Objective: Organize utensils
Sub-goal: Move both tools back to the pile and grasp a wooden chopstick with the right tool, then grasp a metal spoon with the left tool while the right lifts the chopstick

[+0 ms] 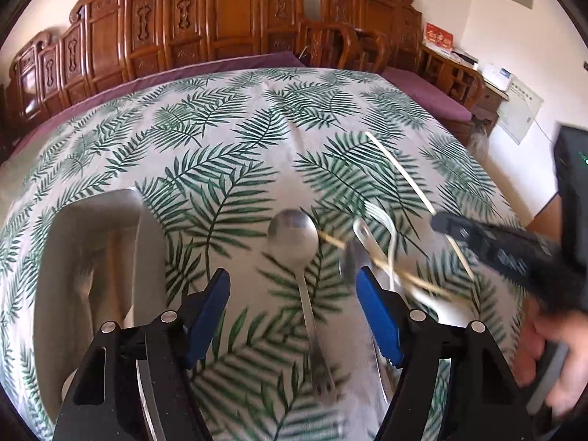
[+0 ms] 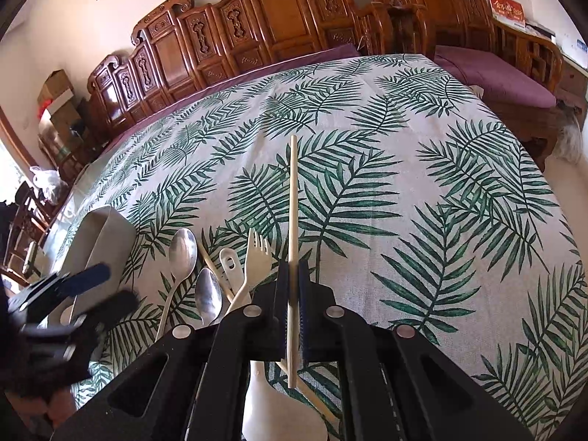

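My right gripper [image 2: 293, 268] is shut on a pale wooden chopstick [image 2: 293, 198] and holds it above the cloth; it also shows in the left wrist view [image 1: 404, 176], held by the right gripper [image 1: 446, 226]. My left gripper [image 1: 294, 286] is open and empty over a metal spoon [image 1: 294, 235]; it shows blurred in the right wrist view [image 2: 92, 290]. On the cloth lie two metal spoons [image 2: 182, 253] [image 2: 208, 294], a white slotted spoon [image 2: 230, 261], a white fork [image 2: 256, 253] and another chopstick [image 2: 215, 268]. A grey utensil tray [image 1: 95, 220] [image 2: 103, 235] at the left holds some utensils.
The table has a leaf-print cloth [image 2: 404, 183]. Carved wooden chairs [image 1: 220, 18] line its far side. A purple-cushioned bench [image 2: 496, 77] stands to the right. The person's hand [image 1: 551, 349] holds the right gripper at the right edge.
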`<state>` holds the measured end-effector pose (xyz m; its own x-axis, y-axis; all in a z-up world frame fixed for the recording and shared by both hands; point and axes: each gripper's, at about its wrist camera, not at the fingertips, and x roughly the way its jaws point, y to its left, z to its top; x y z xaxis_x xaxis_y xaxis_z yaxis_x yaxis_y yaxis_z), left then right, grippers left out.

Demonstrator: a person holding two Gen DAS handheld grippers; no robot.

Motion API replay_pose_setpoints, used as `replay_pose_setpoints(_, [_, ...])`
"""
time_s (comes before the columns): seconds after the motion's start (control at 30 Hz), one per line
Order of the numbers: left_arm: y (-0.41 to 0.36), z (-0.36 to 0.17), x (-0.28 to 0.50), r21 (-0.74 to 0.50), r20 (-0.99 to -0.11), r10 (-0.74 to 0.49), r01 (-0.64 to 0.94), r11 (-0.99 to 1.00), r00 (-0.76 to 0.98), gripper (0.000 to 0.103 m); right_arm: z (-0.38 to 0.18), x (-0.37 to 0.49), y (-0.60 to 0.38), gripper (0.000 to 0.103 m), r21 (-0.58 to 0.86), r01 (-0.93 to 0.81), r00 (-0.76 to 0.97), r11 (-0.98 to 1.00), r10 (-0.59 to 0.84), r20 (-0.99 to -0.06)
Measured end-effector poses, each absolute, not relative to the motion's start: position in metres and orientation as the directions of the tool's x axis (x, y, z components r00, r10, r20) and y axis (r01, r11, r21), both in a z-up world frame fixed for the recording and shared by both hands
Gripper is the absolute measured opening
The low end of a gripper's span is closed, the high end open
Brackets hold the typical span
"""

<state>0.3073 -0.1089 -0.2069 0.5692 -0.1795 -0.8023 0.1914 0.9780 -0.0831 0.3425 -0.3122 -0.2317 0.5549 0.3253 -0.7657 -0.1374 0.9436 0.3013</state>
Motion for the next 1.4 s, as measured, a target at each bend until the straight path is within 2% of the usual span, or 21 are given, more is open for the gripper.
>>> replay_pose_setpoints(0.2, [-0.106,-0.219,0.343,-0.119,-0.825,-0.168,0.125,0.985,0.539,0.064,-0.231,0.342,-0.31,0.006,0.323,-0.159,0.55,0.933,0.356,-0.755])
replay_pose_setpoints(0.4, [-0.113,-0.229,0.359,-0.081,-0.843,-0.135,0.126,0.989,0.521,0.063,-0.229,0.341,-0.311,0.006,0.335,-0.165,0.552,0.928,0.368,-0.748])
replay_pose_setpoints(0.57, [-0.116,-0.242,0.367,-0.062,-0.863,-0.118,0.127,0.99,0.491,0.056,-0.228,0.34,-0.314,0.006,0.349,-0.165,0.557,0.923,0.379,-0.739])
replay_pose_setpoints(0.63, [-0.117,-0.246,0.368,-0.064,-0.871,-0.122,0.136,0.989,0.476,0.05,-0.228,0.34,-0.315,0.006,0.354,-0.166,0.556,0.921,0.383,-0.738])
replay_pose_setpoints(0.77, [-0.118,-0.246,0.366,-0.066,-0.867,-0.125,0.138,0.988,0.483,0.047,-0.226,0.339,-0.316,0.006,0.365,-0.168,0.558,0.916,0.394,-0.73])
replay_pose_setpoints(0.93, [-0.124,-0.245,0.36,-0.063,-0.864,-0.136,0.164,0.984,0.485,0.024,-0.225,0.339,-0.316,0.006,0.37,-0.17,0.559,0.913,0.398,-0.727])
replay_pose_setpoints(1.03, [-0.126,-0.242,0.356,-0.021,-0.86,-0.101,0.165,0.986,0.5,0.015,-0.225,0.338,-0.314,0.006,0.368,-0.173,0.558,0.913,0.399,-0.728])
replay_pose_setpoints(1.23, [-0.12,-0.23,0.349,-0.039,-0.848,-0.12,0.166,0.985,0.515,0.004,-0.222,0.337,-0.308,0.006,0.366,-0.183,0.56,0.912,0.403,-0.724])
replay_pose_setpoints(1.4, [-0.123,-0.214,0.336,-0.01,-0.825,-0.122,0.2,0.98,0.552,0.001,-0.223,0.337,-0.302,0.006,0.361,-0.199,0.554,0.911,0.408,-0.725])
